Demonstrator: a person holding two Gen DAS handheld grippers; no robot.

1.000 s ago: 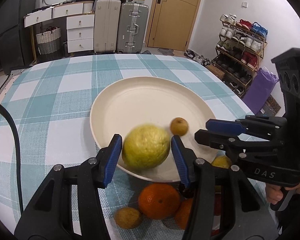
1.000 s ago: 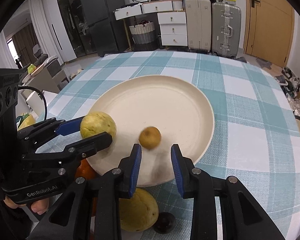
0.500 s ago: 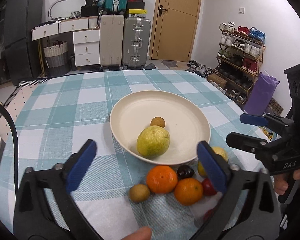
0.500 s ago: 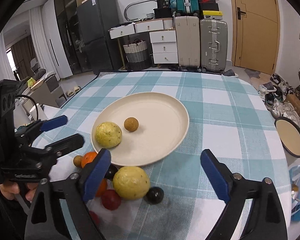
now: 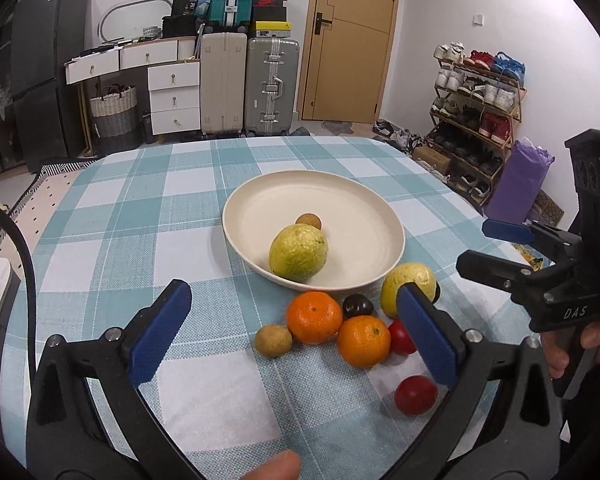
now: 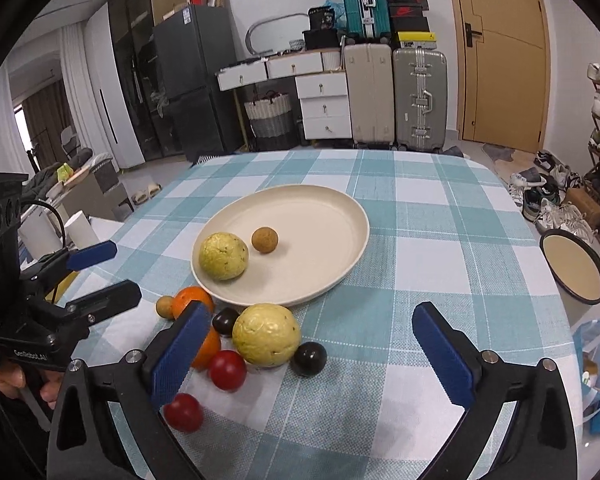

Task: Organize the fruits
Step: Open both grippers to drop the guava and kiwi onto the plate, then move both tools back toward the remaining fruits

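A cream plate [image 5: 364, 188] [image 6: 324, 196] on the checked tablecloth holds a yellow-green guava [image 5: 298, 254] [image 6: 223, 256] and a small brown fruit [image 5: 309, 221] [image 6: 265, 240]. Loose fruit lies in front of it: two oranges [image 5: 314, 317] [image 5: 363, 341], a brown fruit [image 5: 273, 341], a yellow fruit [image 6: 266, 334], dark plums [image 6: 309, 359] and red fruits [image 6: 227, 370]. My left gripper [image 5: 294, 312] [image 6: 120, 270] hangs open and empty above this pile. My right gripper [image 6: 312, 320] [image 5: 488, 248] is also wide open and empty.
A dark-rimmed round dish [image 6: 572, 268] sits off the table's right edge. A black cable [image 5: 20, 240] loops along the left side. Suitcases [image 5: 272, 84] and white drawers [image 5: 174, 96] stand beyond the far table edge. Checked cloth stretches left of the plate.
Both grippers have opened wide. The left one let go of the guava, which now rests in the plate beside the small brown fruit. Both have drawn back and up.
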